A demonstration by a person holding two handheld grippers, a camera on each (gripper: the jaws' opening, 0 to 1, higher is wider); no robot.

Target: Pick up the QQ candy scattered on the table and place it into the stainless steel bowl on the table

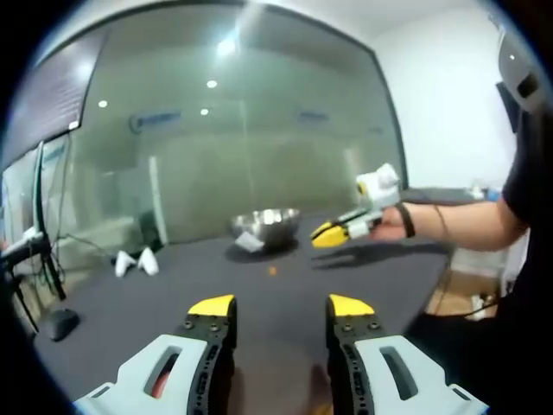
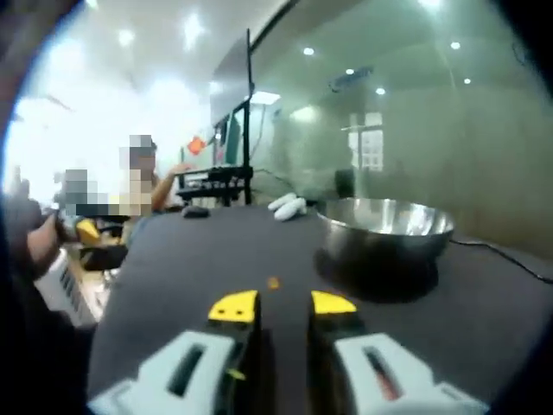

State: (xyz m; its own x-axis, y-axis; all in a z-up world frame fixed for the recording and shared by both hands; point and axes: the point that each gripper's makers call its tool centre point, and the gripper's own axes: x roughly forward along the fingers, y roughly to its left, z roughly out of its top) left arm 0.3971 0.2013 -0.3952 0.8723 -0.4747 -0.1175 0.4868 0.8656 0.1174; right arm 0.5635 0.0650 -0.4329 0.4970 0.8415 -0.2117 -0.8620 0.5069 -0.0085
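Note:
A small orange QQ candy (image 1: 273, 271) lies on the dark table (image 1: 130, 303) in front of the stainless steel bowl (image 1: 265, 226), and a small white piece (image 1: 251, 244) rests against the bowl's base. My left gripper (image 1: 281, 307) is open and empty, well short of the candy. My right gripper (image 1: 331, 234), held in a person's hand, hovers right of the bowl. In the right gripper view, my right gripper (image 2: 283, 305) stands open with a narrow gap. The candy (image 2: 273, 283) lies just beyond its tips, and the bowl (image 2: 384, 229) stands to the right.
Two white objects (image 1: 136, 262) lie at the table's far left, also seen behind the bowl (image 2: 288, 206). A dark mouse (image 1: 60, 322) sits near the left edge. A glass wall runs behind the table. People sit at desks in the background (image 2: 138, 190).

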